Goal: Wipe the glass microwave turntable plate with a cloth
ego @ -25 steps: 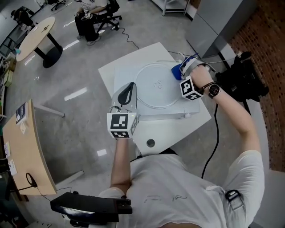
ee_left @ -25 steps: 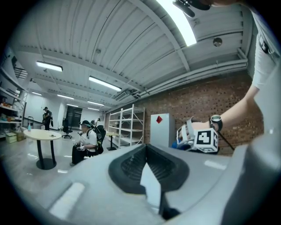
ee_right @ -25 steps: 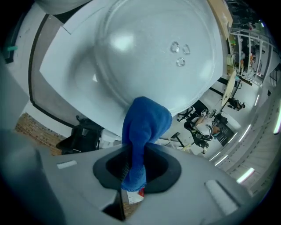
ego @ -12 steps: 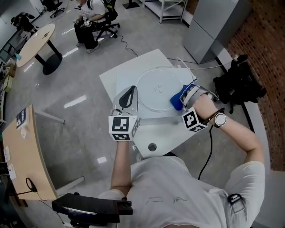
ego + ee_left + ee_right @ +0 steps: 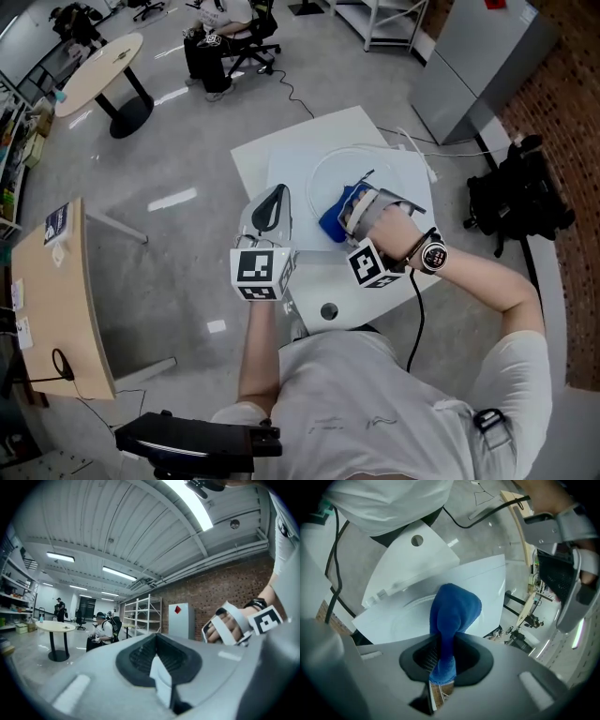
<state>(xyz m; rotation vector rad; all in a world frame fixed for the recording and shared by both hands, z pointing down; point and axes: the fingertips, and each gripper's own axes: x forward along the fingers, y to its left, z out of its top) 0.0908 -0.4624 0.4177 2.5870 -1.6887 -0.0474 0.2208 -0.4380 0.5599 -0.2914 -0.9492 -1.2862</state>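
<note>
Reading from the far left of the head view: wooden desk (image 5: 56,281), cut off by the frame edge, and round table (image 5: 94,70) further back on the grey floor.

Next, left tongs (image 5: 272,199), over the left edge of the white counter (image 5: 300,141), well clear of the plate. Pressed together, nothing between them. Tilted upward, going by their own view of ceiling lights, shelving and brick wall. Height above the counter hard to judge.

Just right of them, blue cloth (image 5: 333,216), bunched and lying on the near-left part of the plate (image 5: 375,164). Pinched by the right tongs (image 5: 352,214), which are clamped on its upper fold, with a tail of cloth trailing back between the pads. Lower end of the cloth pressed against the glass in the right gripper view.

Plate itself clear and hard to make out: only a faint round rim on a white board (image 5: 286,173) at the counter's middle. Near half hidden under the right hand (image 5: 389,230), the strapped tongs and their marker cube (image 5: 372,264).

Further right, wristwatch (image 5: 431,255); dark cable (image 5: 412,319) dropping behind the arm, its lower end hidden by the shirt. At the far right, black bag (image 5: 520,202) on the floor and grey cabinet (image 5: 478,56), cut off at the top.
</note>
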